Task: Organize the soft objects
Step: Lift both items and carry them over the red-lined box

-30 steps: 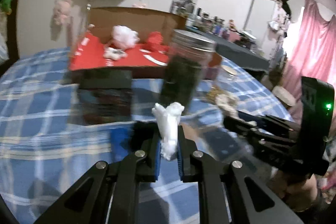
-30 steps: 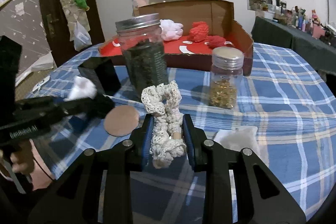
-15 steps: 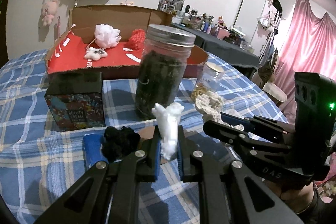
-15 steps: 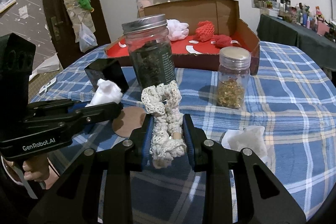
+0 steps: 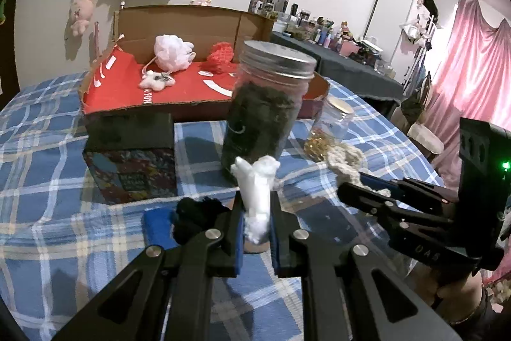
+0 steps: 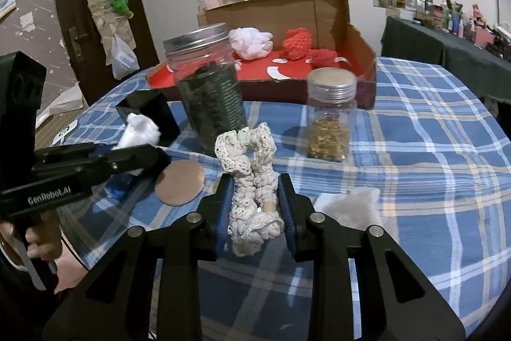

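Note:
My left gripper (image 5: 255,206) is shut on a white cotton wad (image 5: 256,187), held above the blue plaid tablecloth (image 5: 48,213). In the right wrist view that wad (image 6: 137,131) shows at the left, with the left gripper (image 6: 153,154) around it. My right gripper (image 6: 255,200) is shut on a cream crocheted piece (image 6: 250,178), which sticks up between the blue pads. An open cardboard box with a red floor (image 5: 179,91) stands at the back, holding a white pouf (image 5: 171,51), a red knitted item (image 5: 222,55) and a small white plush (image 5: 156,80). A black fuzzy ball (image 5: 194,213) lies on a blue sponge (image 5: 156,226).
A tall jar with dark contents (image 5: 265,104) and a small jar of golden bits (image 6: 330,114) stand before the box. A dark printed box (image 5: 131,155) sits left of the tall jar. A round brown coaster (image 6: 180,181) and a white cloth (image 6: 348,203) lie on the table.
The left wrist view swung from a blurred look leftward to a steady one; the box and jars slid left in it. Both grips stayed as they were.

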Available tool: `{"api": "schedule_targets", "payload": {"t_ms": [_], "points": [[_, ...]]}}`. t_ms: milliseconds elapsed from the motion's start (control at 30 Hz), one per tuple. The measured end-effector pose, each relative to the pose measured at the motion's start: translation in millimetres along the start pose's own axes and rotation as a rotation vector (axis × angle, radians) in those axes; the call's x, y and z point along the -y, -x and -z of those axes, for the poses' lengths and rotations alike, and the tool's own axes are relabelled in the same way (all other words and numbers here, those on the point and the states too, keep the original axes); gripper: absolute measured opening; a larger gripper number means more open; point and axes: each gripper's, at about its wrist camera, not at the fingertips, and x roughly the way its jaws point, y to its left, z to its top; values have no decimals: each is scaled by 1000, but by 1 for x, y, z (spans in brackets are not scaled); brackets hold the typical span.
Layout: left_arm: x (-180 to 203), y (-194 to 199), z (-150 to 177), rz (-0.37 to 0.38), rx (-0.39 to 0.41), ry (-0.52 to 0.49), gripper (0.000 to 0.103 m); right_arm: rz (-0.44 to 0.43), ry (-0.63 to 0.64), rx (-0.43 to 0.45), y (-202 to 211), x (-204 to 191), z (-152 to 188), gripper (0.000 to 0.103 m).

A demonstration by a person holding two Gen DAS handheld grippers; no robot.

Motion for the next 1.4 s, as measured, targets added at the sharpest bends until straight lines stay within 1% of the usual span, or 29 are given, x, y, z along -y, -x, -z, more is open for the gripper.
{"api": "schedule_targets", "payload": {"t_ms": [333, 400, 567, 700, 933, 1033, 1233, 1400], "points": [[-12, 8, -15, -44, -46, -11, 13, 37, -38, -24, 8, 27, -6, 27], [-18, 12, -15, -40, -54, -2, 13, 45, -44, -32, 8, 31, -7, 27], [-35, 19, -17, -63, -76, 22, 13, 65, -51, -43, 9, 41, -12, 27], [-41, 22, -26, -75, -84, 22, 13, 88, -49, -55, 8, 48, -16, 27], [-43, 24, -53, -108, -124, -48, 13, 131, -28, -85, 4, 61, -24, 27], [-49, 24, -65, -133, -135, -72, 13, 145, -32, -92, 2, 68, -28, 27], [-73, 26, -76, -182, -163, -71, 13, 170, -29, -107, -3, 80, -37, 27], [-100, 16, -75, -234, -219, -50, 13, 186, -19, -124, -10, 87, -44, 27]]}}
